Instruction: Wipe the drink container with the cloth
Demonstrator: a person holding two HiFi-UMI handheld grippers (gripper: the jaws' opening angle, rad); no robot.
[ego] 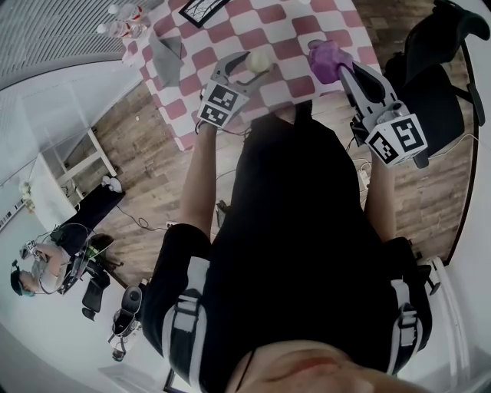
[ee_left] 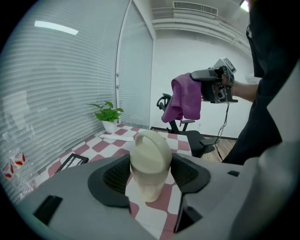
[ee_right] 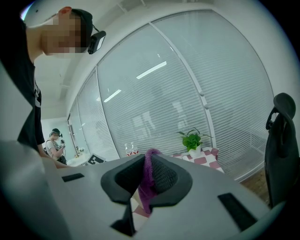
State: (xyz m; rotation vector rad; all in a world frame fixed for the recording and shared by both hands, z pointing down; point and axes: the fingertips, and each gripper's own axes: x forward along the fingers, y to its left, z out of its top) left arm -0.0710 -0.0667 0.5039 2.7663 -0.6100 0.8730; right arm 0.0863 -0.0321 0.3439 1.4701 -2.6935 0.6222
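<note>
A cream drink container [ee_left: 150, 164] with a loop handle on its lid stands upright between the pads of my left gripper [ee_left: 150, 177], which press on its sides. From the head view the container [ego: 257, 60] is over the near edge of the checkered table [ego: 268, 23], in my left gripper [ego: 259, 66]. My right gripper [ee_right: 147, 180] is shut on a purple cloth [ee_right: 149, 185] that hangs down from its jaws. In the left gripper view the cloth [ee_left: 185, 98] and the right gripper [ee_left: 206, 86] are up to the right of the container, apart from it.
On the table lie a folded grey cloth [ego: 165, 54], small bottles [ego: 123, 19] at the far left corner, a black framed card [ego: 203, 9] and a potted plant [ee_left: 108, 117]. A black office chair [ego: 437, 69] stands to the right. Another person [ego: 38, 269] stands off to the left.
</note>
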